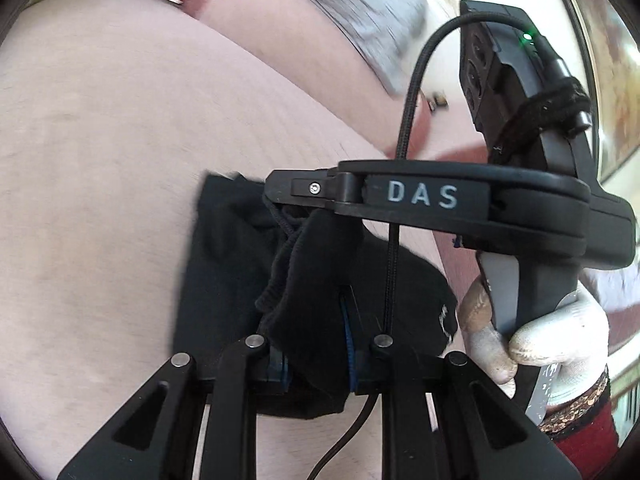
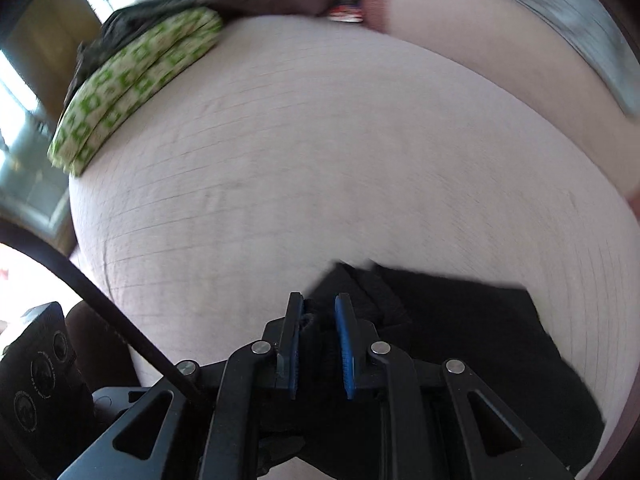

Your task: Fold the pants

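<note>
Both the left gripper point(image 1: 320, 344) and right gripper point(image 2: 320, 344) pinch the black pants point(image 1: 224, 264) bunched between their fingers

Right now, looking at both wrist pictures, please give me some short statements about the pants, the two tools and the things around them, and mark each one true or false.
1. The pants are black. True.
2. The left tool is shut on a bunch of the pants' cloth. True.
3. The right tool stands wide open, far from the cloth. False: its fingers are near together with black cloth between them.
4. A folded cloth with green squares lies at the far left edge of the pale surface. True.
5. The hand holding the right tool is bare. False: it wears a white glove.
6. The pants are spread out flat at full length. False: they are bunched and partly lifted.
</note>
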`<state>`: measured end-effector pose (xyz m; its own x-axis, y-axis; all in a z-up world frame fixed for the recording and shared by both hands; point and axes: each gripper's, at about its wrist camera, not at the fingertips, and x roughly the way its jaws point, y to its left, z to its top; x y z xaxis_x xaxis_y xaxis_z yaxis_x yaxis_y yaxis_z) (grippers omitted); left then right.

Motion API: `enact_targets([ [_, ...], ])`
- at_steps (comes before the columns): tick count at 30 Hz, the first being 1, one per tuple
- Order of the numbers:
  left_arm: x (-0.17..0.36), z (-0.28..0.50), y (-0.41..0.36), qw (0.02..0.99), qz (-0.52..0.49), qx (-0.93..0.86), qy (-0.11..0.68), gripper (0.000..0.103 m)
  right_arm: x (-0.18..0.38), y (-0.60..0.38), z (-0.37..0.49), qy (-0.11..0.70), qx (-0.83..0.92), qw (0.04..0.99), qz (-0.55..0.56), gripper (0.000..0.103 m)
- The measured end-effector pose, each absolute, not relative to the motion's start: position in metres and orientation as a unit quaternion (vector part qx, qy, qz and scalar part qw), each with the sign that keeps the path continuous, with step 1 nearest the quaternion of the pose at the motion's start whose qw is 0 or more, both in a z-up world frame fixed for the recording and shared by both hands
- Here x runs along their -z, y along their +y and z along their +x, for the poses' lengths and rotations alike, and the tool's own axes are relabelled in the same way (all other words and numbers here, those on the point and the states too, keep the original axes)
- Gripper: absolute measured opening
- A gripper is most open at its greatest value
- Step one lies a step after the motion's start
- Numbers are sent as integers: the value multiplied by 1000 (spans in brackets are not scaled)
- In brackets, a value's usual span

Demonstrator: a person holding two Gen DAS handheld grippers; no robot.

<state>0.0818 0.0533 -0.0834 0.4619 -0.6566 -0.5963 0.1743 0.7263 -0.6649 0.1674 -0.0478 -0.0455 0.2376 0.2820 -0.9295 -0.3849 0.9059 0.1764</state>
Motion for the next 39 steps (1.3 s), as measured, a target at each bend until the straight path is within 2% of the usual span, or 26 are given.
enact_targets([
  [3, 89, 86, 11, 807, -231, 273, 470, 20, 60, -94, 160, 578, -186, 795, -11, 20],
  [6, 87, 82, -16, 803, -193, 284, 487, 28, 75, -146, 153, 573, -137, 808, 19, 42],
  [7, 83, 77, -21, 803, -182, 293, 487, 32, 77, -162, 150, 571, -123, 811, 33, 54],
  [8, 79, 75, -21, 802, -175, 302, 484, 36, 79, -182, 145, 563, -110, 817, 58, 57],
  [13, 52, 50, -5, 797, -162, 349, 466, 48, 66, -240, 115, 523, -78, 839, 128, 57],
  [16, 46, 39, 10, 802, -163, 345, 459, 48, 54, -247, 96, 500, -77, 849, 152, 57],
  [18, 48, 43, 29, 809, -175, 326, 457, 50, 46, -242, 86, 487, -94, 852, 165, 54],
  [19, 49, 46, 39, 813, -182, 312, 456, 52, 44, -235, 80, 483, -114, 851, 174, 49],
  [21, 57, 43, 47, 818, -190, 289, 460, 52, 44, -216, 74, 484, -147, 843, 183, 48],
  [27, 64, 50, 55, 829, -177, 249, 469, 52, 84, -184, 68, 524, -185, 795, 244, 48],
  [28, 65, 51, 54, 830, -170, 248, 470, 52, 95, -186, 65, 536, -159, 795, 235, 45],
  [31, 75, 52, 57, 830, -156, 246, 476, 52, 101, -202, 52, 539, -100, 810, 209, 25],
  [36, 92, 59, 46, 816, -158, 246, 499, 52, 73, -221, 38, 507, -62, 838, 190, 32],
  [39, 94, 56, 41, 813, -158, 249, 502, 52, 59, -216, 47, 495, -71, 846, 182, 49],
])
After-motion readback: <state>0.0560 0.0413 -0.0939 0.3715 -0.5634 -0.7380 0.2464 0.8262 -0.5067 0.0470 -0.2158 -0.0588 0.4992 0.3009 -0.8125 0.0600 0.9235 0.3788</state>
